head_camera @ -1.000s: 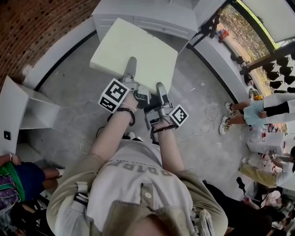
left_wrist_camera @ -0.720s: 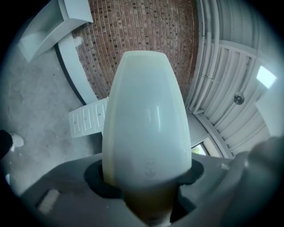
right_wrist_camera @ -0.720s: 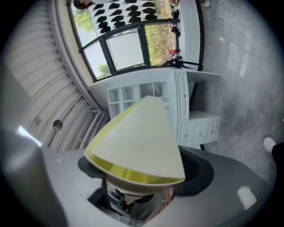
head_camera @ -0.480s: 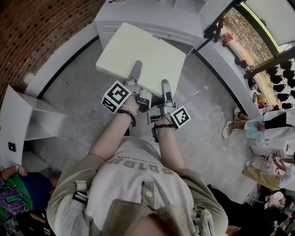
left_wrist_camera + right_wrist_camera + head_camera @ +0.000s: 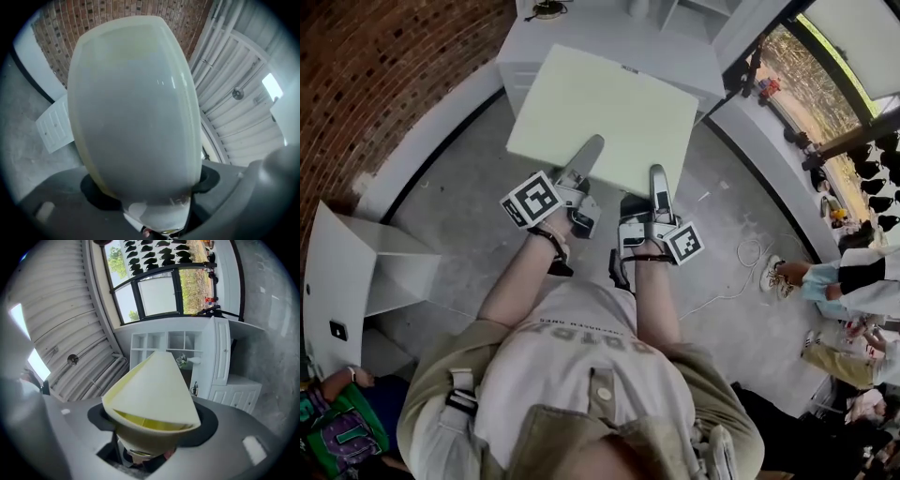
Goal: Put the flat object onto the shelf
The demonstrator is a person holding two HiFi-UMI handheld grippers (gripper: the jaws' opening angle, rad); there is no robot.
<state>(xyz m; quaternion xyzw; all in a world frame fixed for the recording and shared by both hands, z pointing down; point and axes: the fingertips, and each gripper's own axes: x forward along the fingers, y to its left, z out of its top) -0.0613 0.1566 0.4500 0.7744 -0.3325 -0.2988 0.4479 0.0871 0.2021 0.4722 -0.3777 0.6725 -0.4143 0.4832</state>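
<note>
Two hand-held grippers hold a pale yellow flat panel (image 5: 609,108) in the air.
The left gripper (image 5: 592,148), jaws just widening, and the right gripper (image 5: 657,176), jaws just narrowing, clamp its near edge. The panel extends past the fingertips, and the white shelf unit (image 5: 609,33) lies just beyond.

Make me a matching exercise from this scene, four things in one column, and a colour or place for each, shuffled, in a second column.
1. flat board
2. wall
3. shelf unit
4. cable

a. red brick
b. pale yellow
c. loose on the floor
d. white, with open compartments

Pairs: 1-b, 2-a, 3-d, 4-c.
</note>
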